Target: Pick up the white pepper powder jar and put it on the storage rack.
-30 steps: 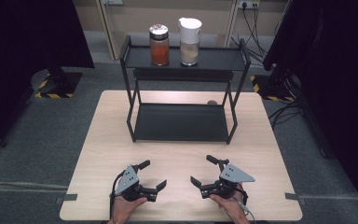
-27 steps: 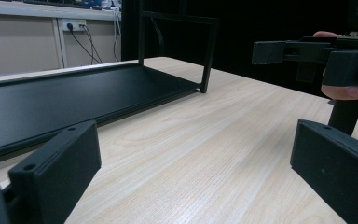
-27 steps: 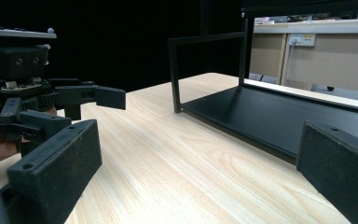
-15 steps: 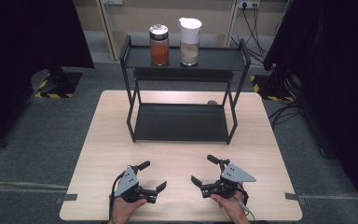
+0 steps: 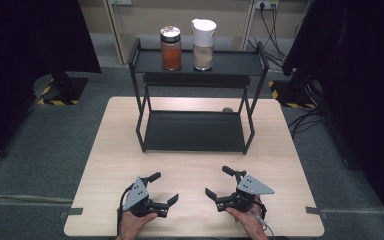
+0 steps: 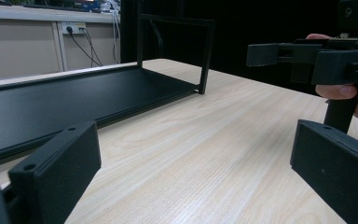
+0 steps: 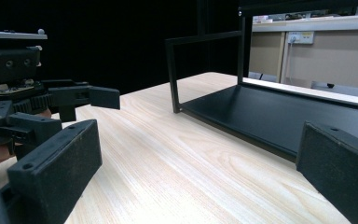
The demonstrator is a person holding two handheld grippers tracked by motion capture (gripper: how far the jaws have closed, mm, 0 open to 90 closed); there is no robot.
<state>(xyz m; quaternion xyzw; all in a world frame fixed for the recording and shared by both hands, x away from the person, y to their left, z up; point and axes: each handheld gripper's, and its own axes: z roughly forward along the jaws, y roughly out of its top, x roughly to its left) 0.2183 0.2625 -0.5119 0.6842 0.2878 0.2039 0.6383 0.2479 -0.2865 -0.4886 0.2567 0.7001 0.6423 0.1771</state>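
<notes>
Two hand-held grippers rest low at the near edge of a pale wooden desk (image 5: 115, 150), the left gripper (image 5: 163, 189) and the right gripper (image 5: 219, 182) facing each other, near one another but apart, each with its black jaws spread wide and holding nothing. Each carries a grey three-cornered plate on top and a trailing cable, and a hand grips each from below. Nearest to them, at the middle of the desk, stands a black two-tier metal rack (image 5: 192, 131): thin square-section legs, a flat dark lower tray sitting on the desk surface and an upper shelf with raised side rails. On that upper shelf stand two containers side by side, just apart: a glass jar (image 5: 170, 48) with a silver lid and reddish-orange contents on the left, and a white-lidded pitcher (image 5: 203, 44) with pale brown contents on the right. The lower tray is bare, and open wood lies between the grippers and the rack. Behind the desk, dark curtains flank grey floor, with wall sockets and cables beyond.
</notes>
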